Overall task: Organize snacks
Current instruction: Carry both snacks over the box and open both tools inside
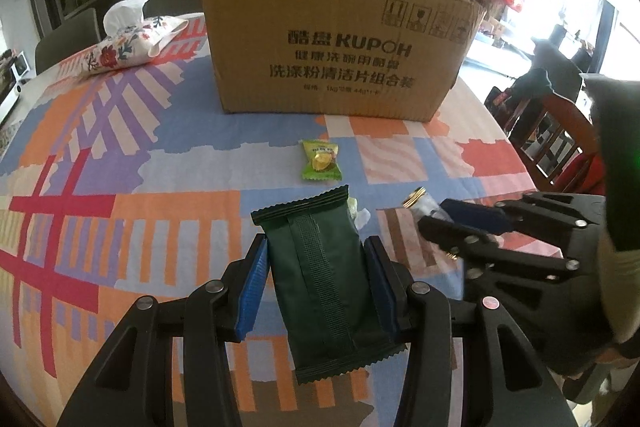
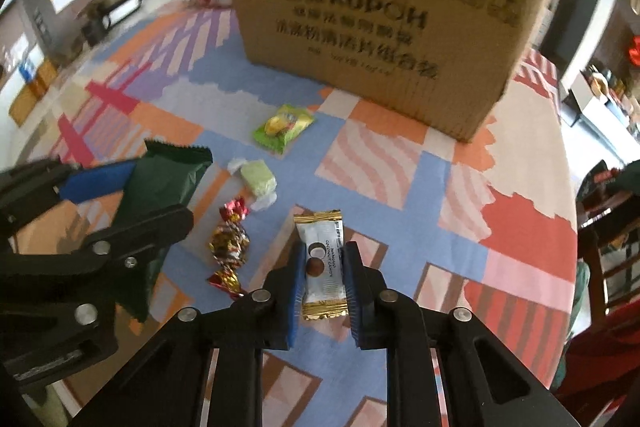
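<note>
Left gripper [image 1: 318,281] is clamped on the dark green pack [image 1: 320,279], pads pressed on both long sides, pack tilted up toward the box [image 1: 340,39]. Right gripper [image 2: 323,283] is pinched narrow on the white-and-gold candy [image 2: 322,263], pads on both long edges. Loose on the table [image 2: 440,179], mid-way between grippers and box: green candy [image 2: 283,125], pale green candy [image 2: 258,179], red-gold foil candy [image 2: 229,247]; box stands toward the far edge, tissue pack [image 1: 132,41] at its left near the far-left edge.
</note>
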